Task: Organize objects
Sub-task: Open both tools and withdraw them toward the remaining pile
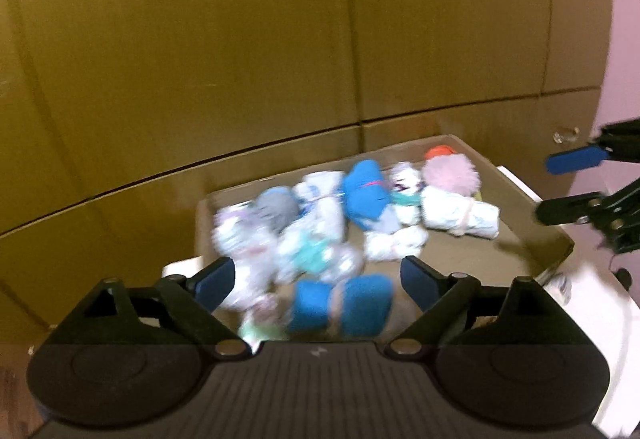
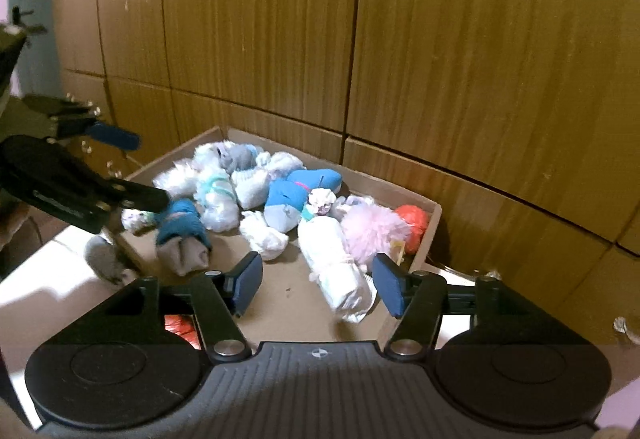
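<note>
Backing the scene is a wood-panel wall (image 2: 440,59), with a white table (image 2: 36,279) against it so the work stays in reach. On the table sits a shallow cardboard box (image 2: 288,303), open-topped so bundles can drop in from above. It holds rolled sock bundles, piled toward the wall side: a long white roll (image 2: 340,271), a blue bundle (image 2: 296,195), a blue-and-grey bundle (image 2: 184,239), a pink pom-pom (image 2: 374,229) and an orange ball (image 2: 414,223) in the corner. One grey bundle (image 2: 104,259) lies outside, beside the box edge. The left gripper (image 1: 316,279) hangs above the box, fingers wide apart, holding nothing. The right gripper (image 2: 316,287) is about half open, also empty, the white roll lying below its gap.
</note>
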Demonstrator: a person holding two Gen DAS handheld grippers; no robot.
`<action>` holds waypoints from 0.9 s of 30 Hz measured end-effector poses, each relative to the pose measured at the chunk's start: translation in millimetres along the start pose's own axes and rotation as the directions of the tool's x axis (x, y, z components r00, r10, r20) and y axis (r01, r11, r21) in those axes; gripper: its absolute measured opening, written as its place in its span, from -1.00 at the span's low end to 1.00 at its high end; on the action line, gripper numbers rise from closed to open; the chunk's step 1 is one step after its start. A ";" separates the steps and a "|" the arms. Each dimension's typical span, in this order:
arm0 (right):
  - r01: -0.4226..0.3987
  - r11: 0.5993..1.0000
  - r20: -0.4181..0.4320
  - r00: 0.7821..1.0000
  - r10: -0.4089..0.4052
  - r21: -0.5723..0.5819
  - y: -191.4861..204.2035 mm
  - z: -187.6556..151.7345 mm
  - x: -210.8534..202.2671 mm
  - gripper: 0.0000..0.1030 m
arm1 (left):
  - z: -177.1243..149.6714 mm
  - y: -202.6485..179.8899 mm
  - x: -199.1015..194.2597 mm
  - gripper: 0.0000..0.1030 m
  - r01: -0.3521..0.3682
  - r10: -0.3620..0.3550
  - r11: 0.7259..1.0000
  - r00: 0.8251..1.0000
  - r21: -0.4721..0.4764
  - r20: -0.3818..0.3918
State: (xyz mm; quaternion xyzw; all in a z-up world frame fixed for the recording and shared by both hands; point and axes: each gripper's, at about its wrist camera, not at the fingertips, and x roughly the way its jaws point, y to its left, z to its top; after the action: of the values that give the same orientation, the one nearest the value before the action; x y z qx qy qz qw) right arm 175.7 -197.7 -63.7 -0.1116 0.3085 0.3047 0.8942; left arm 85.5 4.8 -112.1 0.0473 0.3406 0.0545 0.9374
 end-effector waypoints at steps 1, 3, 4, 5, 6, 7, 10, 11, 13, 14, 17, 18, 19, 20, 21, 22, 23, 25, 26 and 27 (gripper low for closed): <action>-0.001 1.000 0.009 1.000 0.001 0.010 0.9 -3.1 -6.4 0.35 | -5.7 5.1 -7.6 0.74 -0.009 0.010 1.000 1.000 -0.013 0.006; 0.008 1.000 0.026 1.000 -0.008 0.023 4.4 -10.9 -18.5 0.38 | -19.5 14.8 -22.0 0.75 -0.027 0.028 0.998 0.999 -0.048 0.018; 0.012 0.999 0.035 0.999 -0.013 0.033 6.3 -15.5 -24.5 0.40 | -27.1 18.6 -28.3 0.75 -0.034 0.035 0.997 0.999 -0.063 0.025; 0.012 0.999 0.047 0.999 -0.014 0.048 8.3 -21.2 -30.9 0.42 | -36.7 21.9 -34.8 0.75 -0.048 0.050 0.996 0.998 -0.081 0.032; 0.014 0.998 0.057 0.998 -0.017 0.064 9.6 -26.5 -35.8 0.43 | -45.1 24.1 -39.4 0.76 -0.060 0.064 0.994 0.997 -0.096 0.035; 0.018 0.996 0.070 0.997 -0.024 0.082 11.4 -33.1 -41.0 0.46 | -55.0 25.8 -43.9 0.76 -0.069 0.074 0.991 0.997 -0.115 0.037; 0.032 0.991 0.103 0.994 -0.046 0.133 18.4 -57.3 -54.1 0.52 | -85.3 24.2 -52.2 0.78 -0.089 0.096 0.985 0.995 -0.147 0.040; 0.038 0.987 0.110 0.992 -0.056 0.157 21.3 -66.3 -56.4 0.55 | -95.5 21.5 -52.5 0.78 -0.097 0.103 0.984 0.994 -0.153 0.035; 0.044 0.977 0.113 0.991 -0.069 0.207 24.4 -81.7 -57.2 0.59 | -108.1 15.8 -49.4 0.83 -0.098 0.103 0.982 0.994 -0.161 0.028; 0.048 0.972 0.113 0.991 -0.075 0.229 25.4 -88.8 -56.0 0.62 | -112.0 12.8 -46.2 0.84 -0.098 0.103 0.982 0.995 -0.163 0.020; 0.085 0.963 0.085 0.990 -0.110 0.256 28.1 -101.7 -43.5 0.64 | -114.9 7.4 -37.0 0.84 -0.101 0.105 0.977 0.995 -0.186 0.007; 0.107 0.961 0.078 0.988 -0.131 0.256 29.3 -104.6 -39.6 0.64 | -114.5 6.1 -35.3 0.84 -0.098 0.102 0.975 0.995 -0.198 0.011; 0.124 0.957 0.074 0.986 -0.148 0.261 29.2 -106.7 -35.7 0.64 | -113.5 4.5 -33.2 0.85 -0.096 0.101 0.974 0.995 -0.205 0.015; 0.130 0.951 0.067 0.986 -0.155 0.279 28.0 -108.8 -30.8 0.64 | -114.0 2.2 -31.7 0.85 -0.103 0.108 0.973 0.994 -0.208 0.015; 0.132 0.946 0.063 0.986 -0.157 0.296 26.8 -110.1 -26.7 0.64 | -113.0 0.3 -28.9 0.85 -0.111 0.116 0.972 0.993 -0.209 0.013; 0.140 0.941 0.065 0.984 -0.168 0.307 26.7 -111.4 -23.7 0.64 | -111.4 -2.0 -25.3 0.85 -0.114 0.119 0.971 0.993 -0.210 0.012; 0.150 0.937 0.063 0.982 -0.178 0.315 27.3 -112.3 -20.4 0.64 | -110.0 -4.2 -21.5 0.85 -0.115 0.121 0.970 0.993 -0.213 0.012; 0.158 0.930 0.056 0.981 -0.187 0.333 28.7 -113.7 -13.1 0.64 | -108.4 -7.4 -16.9 0.86 -0.112 0.119 0.970 0.993 -0.217 0.016; 0.164 0.928 0.052 0.980 -0.192 0.334 30.7 -114.0 -9.5 0.64 | -107.6 -9.0 -14.0 0.86 -0.116 0.122 0.970 0.992 -0.215 0.016; 0.171 0.928 0.050 0.979 -0.198 0.330 32.9 -113.5 -6.6 0.64 | -106.8 -10.1 -10.9 0.88 -0.121 0.127 0.969 0.992 -0.214 0.015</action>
State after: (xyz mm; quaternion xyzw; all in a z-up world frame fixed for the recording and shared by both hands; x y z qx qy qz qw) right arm 96.5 -218.8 -149.1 0.0210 0.3054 0.1685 0.9370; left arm 9.1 -1.2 -188.0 -0.0311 0.3156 0.1484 0.9367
